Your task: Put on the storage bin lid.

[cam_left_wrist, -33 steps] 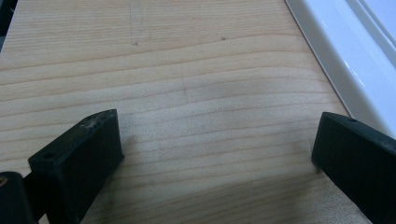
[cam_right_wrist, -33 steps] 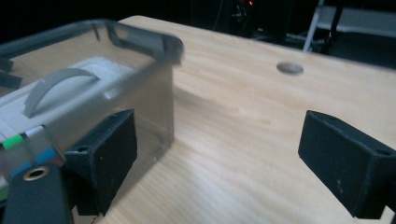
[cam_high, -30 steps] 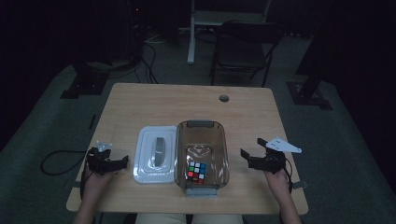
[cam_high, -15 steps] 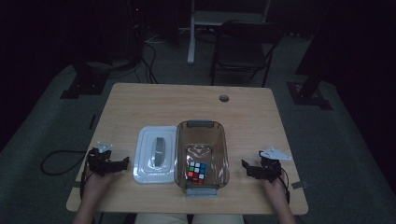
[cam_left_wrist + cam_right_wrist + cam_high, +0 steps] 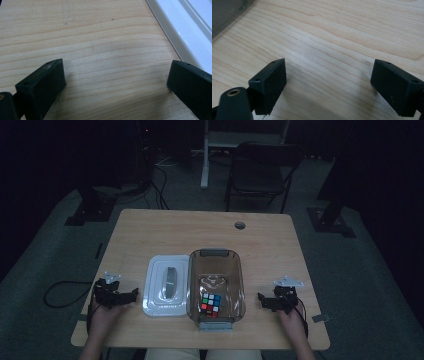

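Both grippers rest low near the front edge of the wooden table [image 5: 150, 230], each with its jaws spread wide over bare wood and holding nothing: the left gripper [image 5: 116, 296] sits near the front-left corner, the right gripper [image 5: 276, 301] toward the front-right corner. Between them, just beside each other, lie a white lid [image 5: 167, 285] and a clear brownish storage box [image 5: 215, 285]; whether their edges touch cannot be told. The box's long axis runs from the front edge toward the back edge, its grey latch ends facing front and back, and the lid lies flat parallel to it, its raised oval handle aligned the same way. A Rubik's cube [image 5: 210, 303] sits inside the box at the end nearer the front edge. In the left gripper view the lid's glossy rim [image 5: 175, 32] lies just beside the far jaw. The likely work is fitting the lid on the box. The main risk is the smooth, shallow rim: a pinch by one gripper could slip or tip the lid, and a careless slide could shove the box sideways, since both pieces look light and lie close together.
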Motion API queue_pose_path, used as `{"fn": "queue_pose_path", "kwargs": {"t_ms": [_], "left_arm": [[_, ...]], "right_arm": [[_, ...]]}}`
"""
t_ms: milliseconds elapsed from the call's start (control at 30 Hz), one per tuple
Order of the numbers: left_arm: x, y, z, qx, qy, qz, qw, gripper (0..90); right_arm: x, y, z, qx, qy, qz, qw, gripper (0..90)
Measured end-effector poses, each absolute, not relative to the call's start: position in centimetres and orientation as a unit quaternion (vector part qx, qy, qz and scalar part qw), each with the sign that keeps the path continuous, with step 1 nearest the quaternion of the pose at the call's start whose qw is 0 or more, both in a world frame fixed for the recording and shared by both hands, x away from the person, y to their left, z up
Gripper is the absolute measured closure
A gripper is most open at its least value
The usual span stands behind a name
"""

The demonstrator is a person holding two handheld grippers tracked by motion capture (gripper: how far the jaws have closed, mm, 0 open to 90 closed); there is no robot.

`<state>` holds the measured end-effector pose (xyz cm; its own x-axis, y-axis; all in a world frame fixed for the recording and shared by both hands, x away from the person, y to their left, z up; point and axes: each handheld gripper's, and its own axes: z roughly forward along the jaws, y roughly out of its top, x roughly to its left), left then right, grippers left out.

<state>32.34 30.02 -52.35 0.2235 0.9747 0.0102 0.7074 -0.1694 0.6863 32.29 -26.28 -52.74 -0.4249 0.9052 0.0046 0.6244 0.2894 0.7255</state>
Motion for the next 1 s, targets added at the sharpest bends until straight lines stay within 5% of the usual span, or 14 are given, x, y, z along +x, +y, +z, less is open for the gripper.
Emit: {"fn": "queue_pose_path", "kwargs": {"t_ms": [1000], "left_arm": [[31.2, 23.7, -49.4, 0.778, 0.507, 0.173, 0.330, 2.7]], "right_arm": [[32.4, -26.4, -52.8, 0.506, 0.768, 0.330, 0.214, 11.8]]}}
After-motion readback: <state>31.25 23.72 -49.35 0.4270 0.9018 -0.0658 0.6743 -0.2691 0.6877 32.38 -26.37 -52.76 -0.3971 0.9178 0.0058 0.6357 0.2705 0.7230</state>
